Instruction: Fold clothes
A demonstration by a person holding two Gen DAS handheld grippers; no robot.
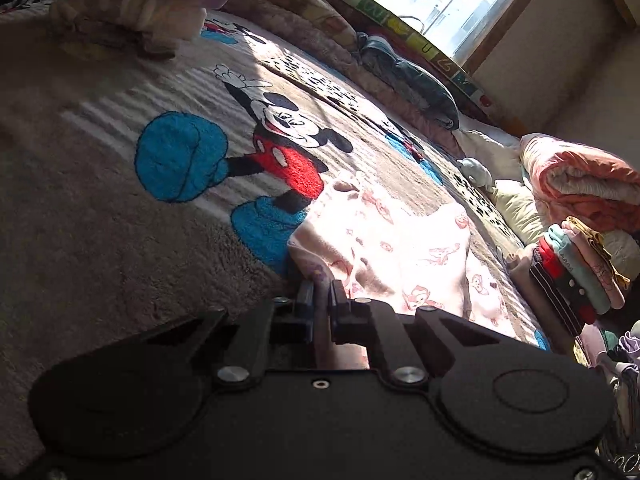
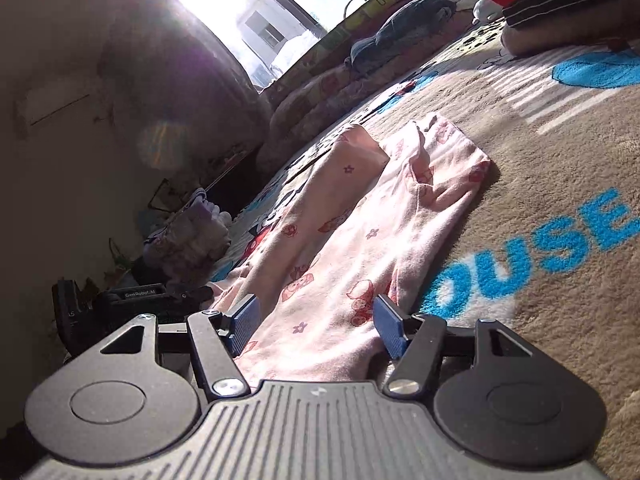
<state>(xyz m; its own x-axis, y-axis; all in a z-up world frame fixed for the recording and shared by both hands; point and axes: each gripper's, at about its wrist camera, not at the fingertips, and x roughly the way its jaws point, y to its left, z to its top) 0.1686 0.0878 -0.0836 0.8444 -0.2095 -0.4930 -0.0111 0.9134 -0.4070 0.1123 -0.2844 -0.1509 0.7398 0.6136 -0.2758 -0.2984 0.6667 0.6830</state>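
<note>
A pale pink garment (image 2: 352,224) with small cartoon prints lies spread on the cartoon-mouse blanket (image 2: 560,152), one flap folded over its far part. My right gripper (image 2: 316,322) is open, its blue pads (image 2: 244,322) straddling the garment's near edge. In the left wrist view the same pink garment (image 1: 400,248) lies in bright sunlight, and my left gripper (image 1: 320,300) is shut on its near edge, cloth pinched between the black fingers. The other gripper's body (image 2: 132,304) shows at the left of the right wrist view.
A stack of folded clothes (image 1: 576,276) stands at the right, beside a rolled orange quilt (image 1: 580,176). A heap of pale clothes (image 1: 136,4) lies far left. A dark green garment (image 1: 404,76) and padded bumper run along the window side.
</note>
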